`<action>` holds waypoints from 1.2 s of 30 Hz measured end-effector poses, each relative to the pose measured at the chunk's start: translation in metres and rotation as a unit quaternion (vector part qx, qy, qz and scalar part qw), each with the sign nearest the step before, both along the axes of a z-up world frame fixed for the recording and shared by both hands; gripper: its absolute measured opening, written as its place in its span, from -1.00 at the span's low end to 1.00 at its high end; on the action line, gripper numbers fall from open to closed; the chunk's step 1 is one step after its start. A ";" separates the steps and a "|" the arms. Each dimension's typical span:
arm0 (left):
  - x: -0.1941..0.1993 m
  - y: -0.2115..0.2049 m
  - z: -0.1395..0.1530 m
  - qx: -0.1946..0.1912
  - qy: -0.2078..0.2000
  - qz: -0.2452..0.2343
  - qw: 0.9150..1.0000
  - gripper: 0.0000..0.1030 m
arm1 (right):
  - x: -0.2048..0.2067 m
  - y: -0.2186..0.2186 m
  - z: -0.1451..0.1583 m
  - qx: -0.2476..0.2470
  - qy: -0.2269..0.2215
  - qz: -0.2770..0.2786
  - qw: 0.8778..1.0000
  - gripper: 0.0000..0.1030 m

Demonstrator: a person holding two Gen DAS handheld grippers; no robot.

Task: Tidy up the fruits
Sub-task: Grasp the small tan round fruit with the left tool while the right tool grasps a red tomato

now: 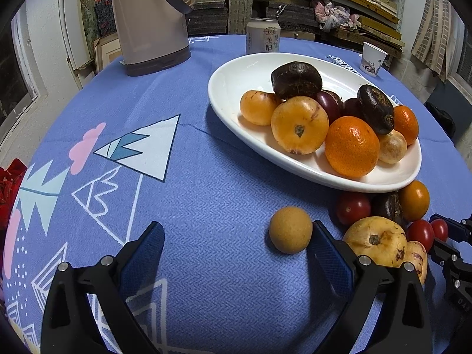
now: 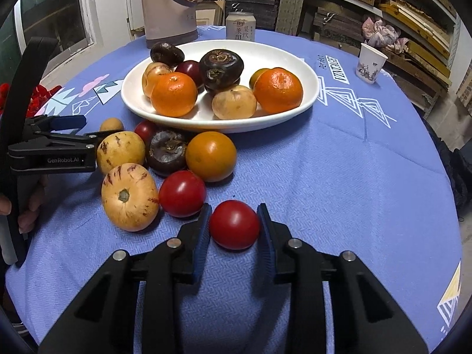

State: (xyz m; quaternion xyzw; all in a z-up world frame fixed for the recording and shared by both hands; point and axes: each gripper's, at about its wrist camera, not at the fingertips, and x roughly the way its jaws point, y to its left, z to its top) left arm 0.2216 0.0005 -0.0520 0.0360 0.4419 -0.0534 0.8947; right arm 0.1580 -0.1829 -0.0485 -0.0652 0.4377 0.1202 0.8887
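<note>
My right gripper (image 2: 234, 211) is shut on a red tomato (image 2: 234, 224) that rests on the blue cloth near the table's front. Left of it lie another red tomato (image 2: 182, 193), two yellow striped fruits (image 2: 129, 196), a dark fruit (image 2: 166, 152) and an orange (image 2: 211, 156). Behind them the white oval plate (image 2: 265, 50) holds oranges, dark fruits and pale ones. My left gripper (image 1: 236, 236) stands open low over the cloth. A small tan round fruit (image 1: 290, 230) sits between its fingers, close to the right finger (image 1: 324, 244). The plate (image 1: 236, 67) is beyond it.
A tall beige thermos jug (image 1: 150, 20), a drink can (image 1: 262, 37) and a paper cup (image 1: 372, 58) stand at the back of the round table. Shelves of stacked goods lie behind. A hand (image 2: 29, 206) holds the left gripper's handle.
</note>
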 end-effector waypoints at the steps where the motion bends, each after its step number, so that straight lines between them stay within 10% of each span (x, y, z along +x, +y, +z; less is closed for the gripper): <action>1: 0.001 0.000 0.000 -0.002 0.000 -0.003 1.000 0.89 | 0.000 0.000 0.000 0.000 0.000 0.000 1.000 -0.40; 11: -0.008 -0.015 0.005 -0.016 -0.019 -0.066 0.998 -0.46 | -0.004 -0.003 0.001 0.010 0.004 -0.003 1.000 -0.41; 36: -0.029 -0.020 0.028 -0.021 -0.029 -0.079 0.996 -0.49 | -0.019 -0.010 0.046 0.025 -0.035 0.007 0.999 -0.41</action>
